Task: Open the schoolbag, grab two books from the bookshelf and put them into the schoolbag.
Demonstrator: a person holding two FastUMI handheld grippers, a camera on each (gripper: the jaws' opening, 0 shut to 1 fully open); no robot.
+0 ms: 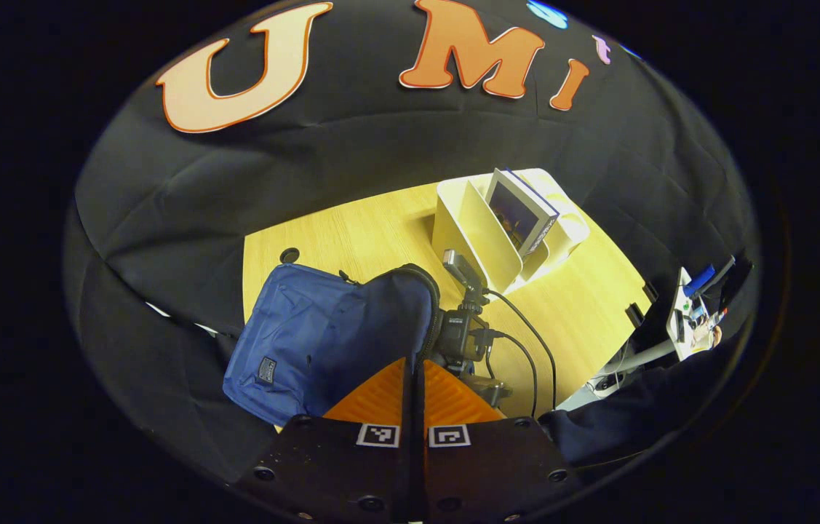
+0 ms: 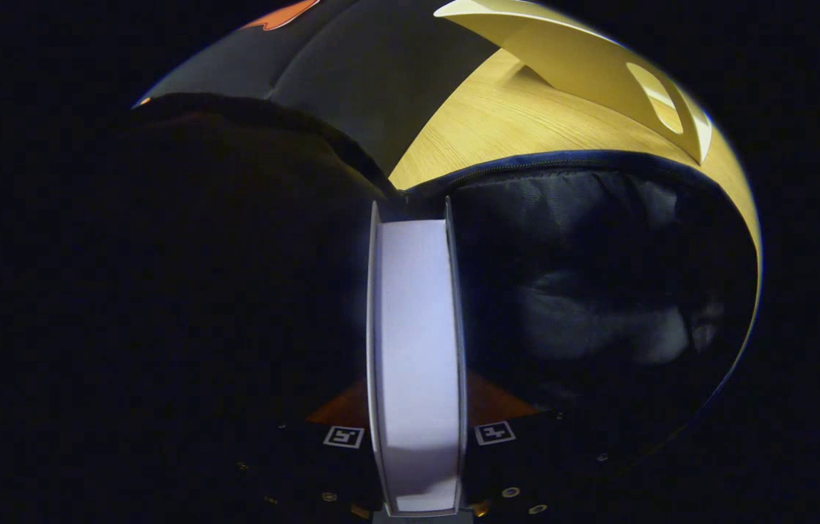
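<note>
Reaching into the open schoolbag (image 2: 599, 291), the right gripper (image 2: 417, 407) pinched a book (image 2: 417, 342) edge-on between its orange fingers (image 2: 497, 400), one finger on each cover, with the white page block facing the camera. The book ran straight ahead from the gripper down into the bag's dark lining, and the bag's zippered rim arched just above it. Beyond that rim lay the wooden table (image 2: 497, 124) and a cream bookshelf (image 2: 599, 65).

From the left gripper view, the left gripper (image 1: 415, 386) had its orange fingers pressed together with only a thin slit between them, and they held nothing. The blue schoolbag (image 1: 308, 342) stood on the table (image 1: 380, 233) just ahead of those fingertips, slightly to their left. The right gripper (image 1: 464, 335), cables trailing, sat against the bag's opening. Farther back, the bookshelf (image 1: 482, 225) held another book (image 1: 522, 211) leaning in a slot.
</note>
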